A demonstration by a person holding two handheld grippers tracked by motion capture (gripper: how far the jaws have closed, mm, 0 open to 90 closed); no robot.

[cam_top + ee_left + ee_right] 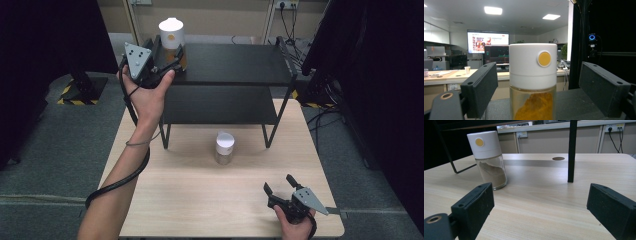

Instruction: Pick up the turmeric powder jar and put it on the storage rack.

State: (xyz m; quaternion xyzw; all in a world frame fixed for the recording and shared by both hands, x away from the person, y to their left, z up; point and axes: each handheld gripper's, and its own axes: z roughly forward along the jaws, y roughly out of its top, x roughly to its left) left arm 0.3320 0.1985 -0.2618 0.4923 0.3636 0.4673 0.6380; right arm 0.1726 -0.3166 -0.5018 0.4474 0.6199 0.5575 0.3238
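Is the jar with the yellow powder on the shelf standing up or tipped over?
Standing up. The jar sits straight on the black shelf, white cap on top, yellow powder piled at the bottom. The left claw has it between open jaws, not touching.

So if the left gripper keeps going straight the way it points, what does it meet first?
The left gripper would meet the spice jar with yellow powder on the black shelf; it already stands between the open jaws, apparently untouched.
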